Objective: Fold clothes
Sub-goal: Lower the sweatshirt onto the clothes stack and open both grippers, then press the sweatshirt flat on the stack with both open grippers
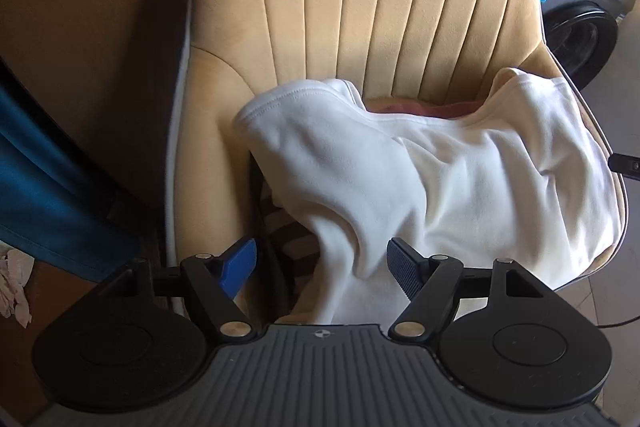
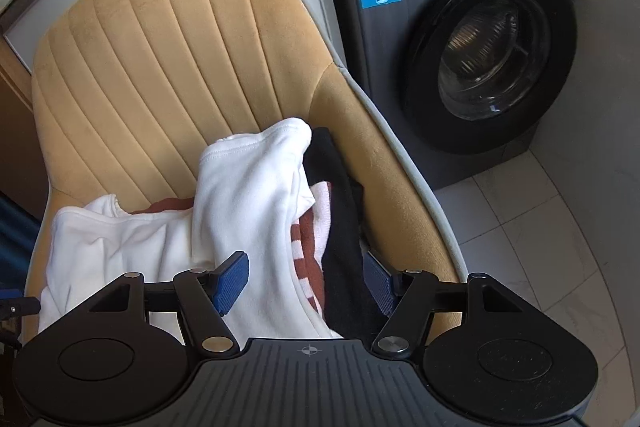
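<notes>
A white garment [image 1: 460, 171] lies crumpled across the seat of a tan chair [image 1: 360, 7]. My left gripper [image 1: 322, 267] stands open at the chair's front edge, and a drooping fold of the white cloth hangs between its blue pads [image 1: 240, 267]. In the right wrist view the white garment [image 2: 248, 187] covers a red-and-white striped cloth [image 2: 312, 239] and a black cloth [image 2: 340, 211]. My right gripper [image 2: 306, 281] is open, with the edges of these cloths lying between its fingers.
A grey front-loading washing machine [image 2: 480, 39] stands right of the chair [image 2: 168, 39] on a pale tiled floor [image 2: 540, 227]. A blue fabric [image 1: 44, 187] hangs at the left. The tip of the other gripper [image 1: 626, 165] shows at the right edge.
</notes>
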